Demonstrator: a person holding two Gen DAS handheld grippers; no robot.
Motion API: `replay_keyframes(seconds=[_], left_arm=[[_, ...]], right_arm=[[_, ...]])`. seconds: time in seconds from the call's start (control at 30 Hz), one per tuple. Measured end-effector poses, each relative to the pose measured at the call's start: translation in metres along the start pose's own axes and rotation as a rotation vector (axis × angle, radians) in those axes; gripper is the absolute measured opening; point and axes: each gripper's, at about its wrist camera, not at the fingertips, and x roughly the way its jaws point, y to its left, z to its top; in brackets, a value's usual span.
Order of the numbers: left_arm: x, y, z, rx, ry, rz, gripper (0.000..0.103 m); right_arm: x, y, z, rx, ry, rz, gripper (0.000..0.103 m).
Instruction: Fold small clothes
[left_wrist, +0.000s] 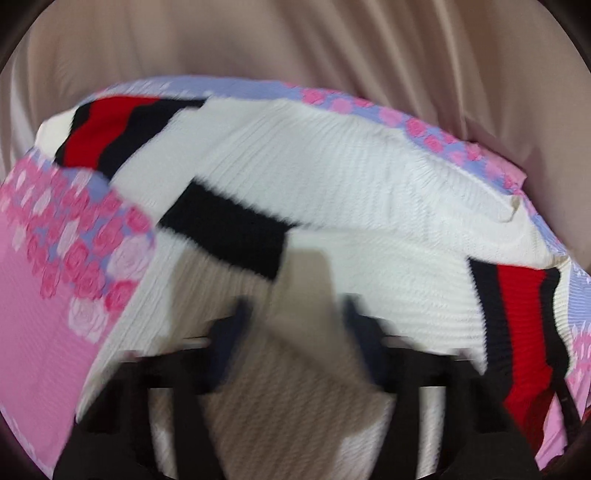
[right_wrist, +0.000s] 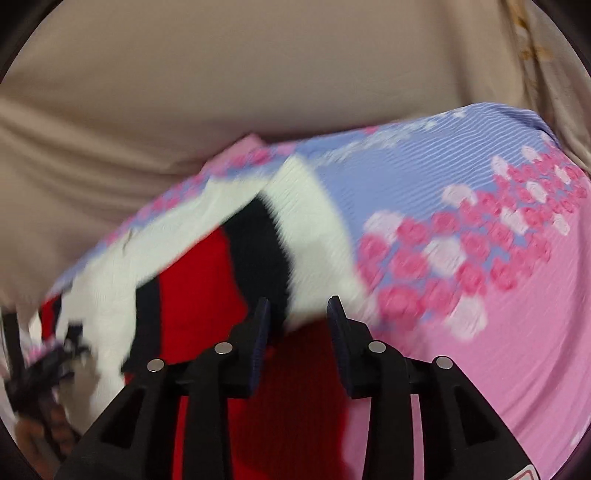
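Note:
A white knit sweater (left_wrist: 332, 173) with black and red bands lies on a pink and lavender rose-print sheet (left_wrist: 48, 295). My left gripper (left_wrist: 291, 310) hangs low over the sweater's near white part with its fingers apart and nothing between them; the view is blurred. In the right wrist view the sweater's (right_wrist: 122, 266) red and black end lies folded under and ahead of my right gripper (right_wrist: 297, 306), which is open just above the cloth. The left gripper's dark frame (right_wrist: 44, 365) shows at the far left edge.
The sheet (right_wrist: 498, 332) covers a raised surface. Beige draped cloth (left_wrist: 295, 40) fills the background behind it, and it shows in the right wrist view (right_wrist: 184, 74) as well. The sheet's far edge drops off toward that cloth.

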Motion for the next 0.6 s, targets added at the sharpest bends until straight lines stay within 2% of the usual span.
replay_keyframes(seconds=[0.03, 0.1, 0.13, 0.2, 0.27, 0.33, 0.37, 0.43, 0.53, 0.6], left_arm=[[-0.001, -0.003, 0.006, 0.001, -0.007, -0.015, 0.011], [-0.016, -0.006, 0.024, 0.003, -0.079, -0.051, 0.011], [-0.023, -0.009, 0.029, 0.013, -0.111, -0.059, 0.011], [-0.032, -0.013, 0.038, 0.059, -0.181, -0.006, 0.010], [-0.020, -0.013, 0.037, 0.091, -0.153, 0.056, 0.010], [0.006, -0.006, 0.027, 0.105, -0.068, 0.109, 0.010], [0.012, -0.004, 0.023, 0.113, -0.053, 0.119, 0.010], [0.017, 0.002, 0.016, 0.125, -0.053, 0.141, 0.010], [0.015, 0.001, 0.012, 0.131, -0.069, 0.147, 0.011], [0.014, 0.000, 0.013, 0.128, -0.063, 0.151, 0.011]], right_arm=[[0.003, 0.004, -0.005, -0.047, 0.010, -0.031, 0.036], [0.015, 0.007, -0.004, -0.082, 0.035, -0.051, 0.011], [0.013, 0.002, -0.002, -0.057, 0.027, -0.035, 0.003], [-0.001, -0.007, 0.005, 0.000, -0.041, -0.012, 0.003], [-0.005, -0.012, 0.005, 0.007, -0.051, -0.015, 0.003], [0.022, -0.017, -0.004, 0.002, 0.080, -0.040, 0.003], [0.020, -0.020, -0.009, 0.015, 0.075, -0.031, 0.003], [0.003, -0.020, -0.007, 0.043, 0.048, -0.026, 0.003], [-0.033, -0.014, 0.001, 0.058, -0.076, -0.019, 0.004], [-0.034, -0.010, 0.006, 0.056, -0.098, -0.009, 0.004]])
